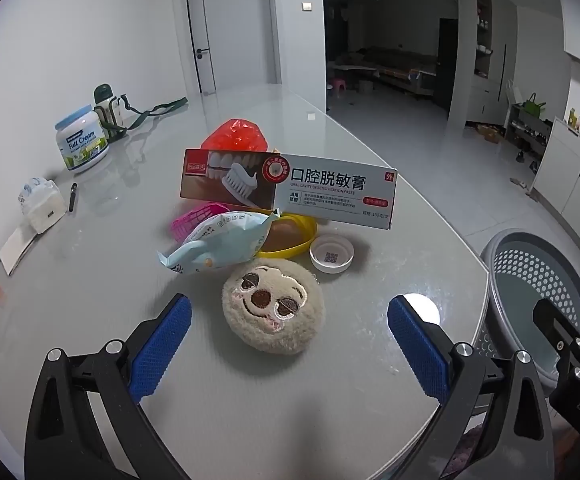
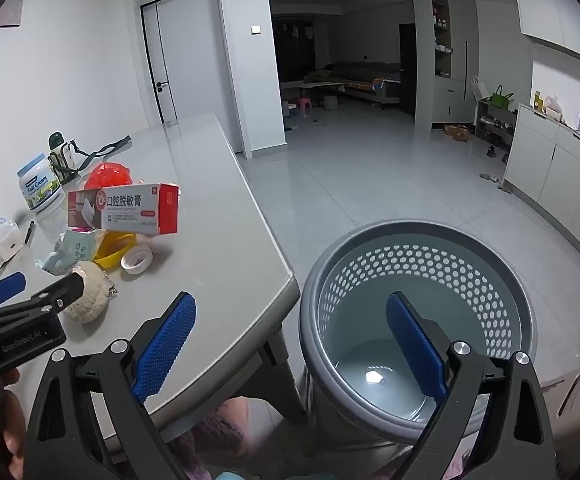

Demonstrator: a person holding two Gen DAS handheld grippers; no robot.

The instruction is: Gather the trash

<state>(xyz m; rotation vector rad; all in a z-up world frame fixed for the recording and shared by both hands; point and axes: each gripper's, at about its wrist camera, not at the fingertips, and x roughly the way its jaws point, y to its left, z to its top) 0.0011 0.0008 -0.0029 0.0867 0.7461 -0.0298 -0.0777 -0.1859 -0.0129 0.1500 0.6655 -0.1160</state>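
Observation:
A pile of items sits on the grey table (image 1: 90, 280): a toothpaste box (image 1: 290, 188), a crumpled pale-blue wrapper (image 1: 218, 248), a yellow dish (image 1: 305, 232), a white cap (image 1: 331, 258), a pink mesh piece (image 1: 194, 220) and a red plastic bag (image 1: 236, 134). A round plush face (image 1: 274, 308) lies nearest. My left gripper (image 1: 290, 312) stands open, its blue pads either side of the plush without touching it. My right gripper (image 2: 290, 312) hangs open with nothing in it, between the table corner and the grey perforated bin (image 2: 417, 312) on the floor.
At the table's left stand a Full Cream jar (image 1: 82, 142), a flask with a strap (image 1: 108, 110), a tissue pack (image 1: 40, 200), a pen (image 1: 72, 196) and a paper card (image 1: 16, 246). The bin (image 1: 537, 280) stands off the table's right edge. Cabinets (image 2: 561, 168) line the right wall.

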